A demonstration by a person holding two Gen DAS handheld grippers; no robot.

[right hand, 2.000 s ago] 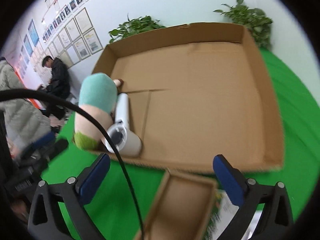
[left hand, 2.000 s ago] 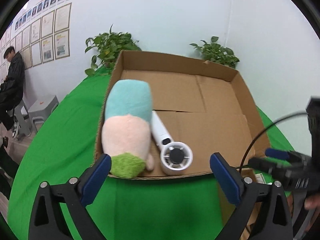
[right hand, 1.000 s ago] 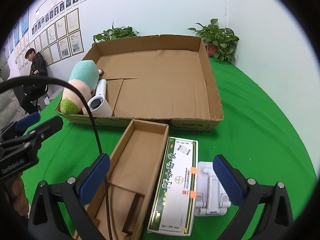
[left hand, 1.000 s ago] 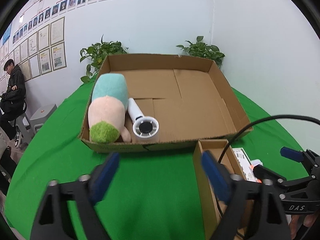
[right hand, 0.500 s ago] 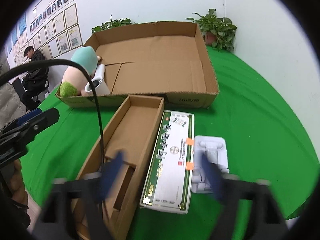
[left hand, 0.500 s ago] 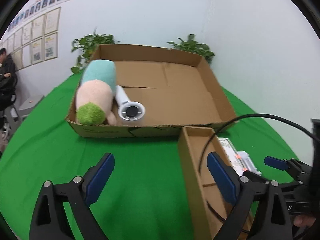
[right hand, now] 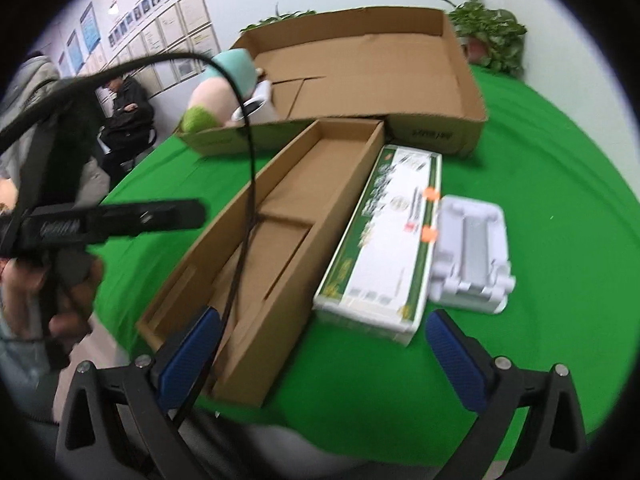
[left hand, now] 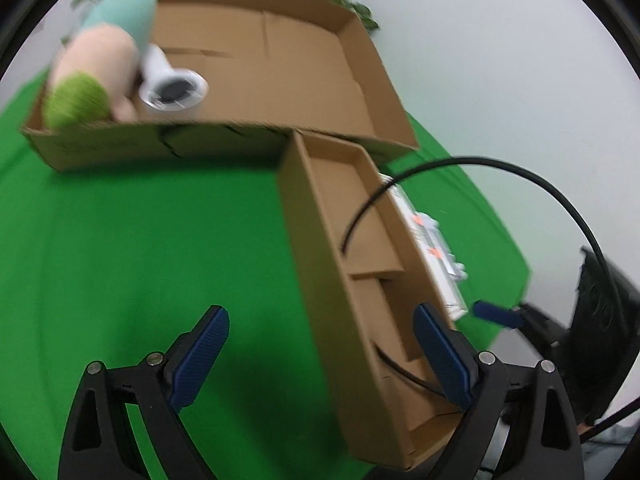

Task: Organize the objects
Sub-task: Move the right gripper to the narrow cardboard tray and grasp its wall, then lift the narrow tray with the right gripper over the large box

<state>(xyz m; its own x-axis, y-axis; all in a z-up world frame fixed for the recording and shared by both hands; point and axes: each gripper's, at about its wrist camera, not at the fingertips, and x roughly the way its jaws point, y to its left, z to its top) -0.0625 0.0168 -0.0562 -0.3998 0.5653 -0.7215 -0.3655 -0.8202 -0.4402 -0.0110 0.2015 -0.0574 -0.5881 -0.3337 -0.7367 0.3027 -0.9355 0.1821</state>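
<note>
Packed in the big box point(right hand: 472, 92): plush toy point(left hand: 92, 64), hair dryer point(left hand: 172, 84); left on the table point(left hand: 140, 240): narrow box point(right hand: 280, 216), green carton point(right hand: 388, 236), white tray point(right hand: 472, 252); both grippers point(left hand: 320, 356) point(right hand: 320, 356) stood wide open, empty.

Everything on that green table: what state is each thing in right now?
Big cardboard box: open, mostly bare.
Plush toy: lying in the big box.
White fan: lying beside the toy.
Long narrow box: open, holding only a cardboard insert.
Green-and-white carton: closed, lying flat.
White plastic tray: flat on the cloth.
Left gripper: open.
Right gripper: open.
</note>
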